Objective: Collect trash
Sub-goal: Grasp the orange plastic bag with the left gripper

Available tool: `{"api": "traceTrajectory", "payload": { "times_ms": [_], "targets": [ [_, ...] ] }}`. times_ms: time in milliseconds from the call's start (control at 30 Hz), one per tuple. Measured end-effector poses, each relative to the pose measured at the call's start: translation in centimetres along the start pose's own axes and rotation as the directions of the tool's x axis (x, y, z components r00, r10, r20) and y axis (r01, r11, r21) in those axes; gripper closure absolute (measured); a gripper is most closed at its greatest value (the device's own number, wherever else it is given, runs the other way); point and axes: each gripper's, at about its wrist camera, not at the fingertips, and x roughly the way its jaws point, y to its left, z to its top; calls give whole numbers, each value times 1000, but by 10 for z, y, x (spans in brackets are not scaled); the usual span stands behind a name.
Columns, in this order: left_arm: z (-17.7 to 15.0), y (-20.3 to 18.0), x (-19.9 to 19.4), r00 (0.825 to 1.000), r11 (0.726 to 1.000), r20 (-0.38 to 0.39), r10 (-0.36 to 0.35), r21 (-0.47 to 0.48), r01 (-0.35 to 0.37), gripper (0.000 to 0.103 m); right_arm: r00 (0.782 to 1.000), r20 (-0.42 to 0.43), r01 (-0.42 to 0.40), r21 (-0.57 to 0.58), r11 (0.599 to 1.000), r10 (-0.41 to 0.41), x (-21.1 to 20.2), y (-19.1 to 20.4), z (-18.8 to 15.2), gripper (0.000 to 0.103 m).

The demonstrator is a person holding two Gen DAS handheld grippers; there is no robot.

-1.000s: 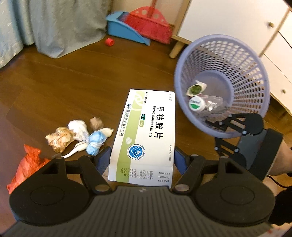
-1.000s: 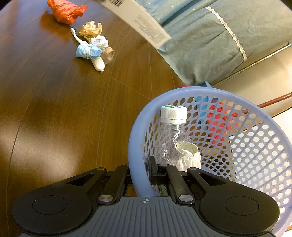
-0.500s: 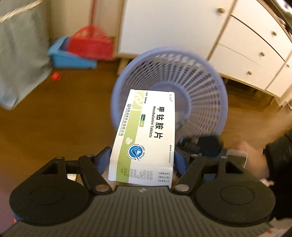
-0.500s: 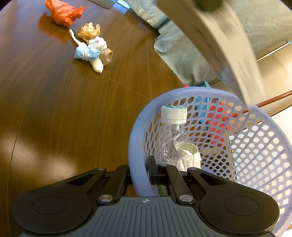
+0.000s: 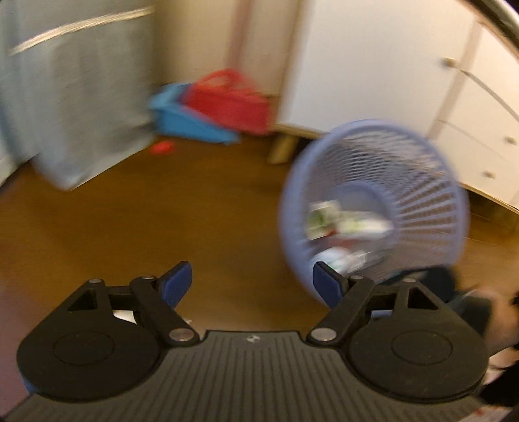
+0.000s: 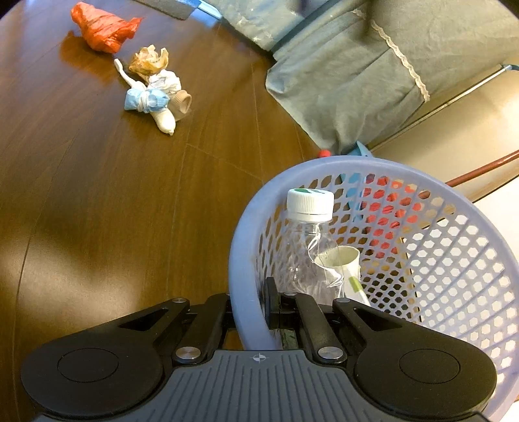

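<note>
Change: tablet box gone from between the left gripper (image 5: 249,282) fingers; a white-and-green blur inside the basket (image 5: 454,181) is probably that box.
Left fingers: spread apart with nothing between them; jaws have just been opening.
Right fingers: right gripper (image 6: 249,311) clamped on the basket's near rim, one finger inside, one outside.
Basket contents: clear bottle (image 6: 308,237) just ahead of the right fingers; paper cup (image 6: 343,263) beside it.
Remaining trash: crumpled wads (image 6: 152,87) and red bag (image 6: 103,27) on the floor, well ahead of the right fingers.
Risk: tilted basket held by the rim alone could slip or spill its contents.
</note>
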Motion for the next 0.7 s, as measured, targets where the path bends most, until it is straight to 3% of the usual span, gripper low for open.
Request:
{"api": "traceTrajectory", "payload": {
  "times_ms": [133,267,400,567,700],
  "targets": [
    [-46,54,-23,988,980,-39,152,-127,-156,25,1000,-2,-1,-4,1000,1,0,1,0,102],
    [-81,89,-44,960,949,-71,272,-144,-280,25,1000,-5,1,-6,1000,-1,-1,1,0,102],
    [-113,123,-57,932,920,-109,345,-158,-358,25,1000,-10,3,-6,1000,-3,-1,1,0,102],
    [-145,158,-45,894,898,-157,420,-72,-434,25,1000,-19,3,-24,1000,-4,1,4,1,102],
    [-163,174,-19,876,897,-200,440,58,-437,25,1000,-23,2,-44,999,-3,1,6,1,102]
  ]
}}
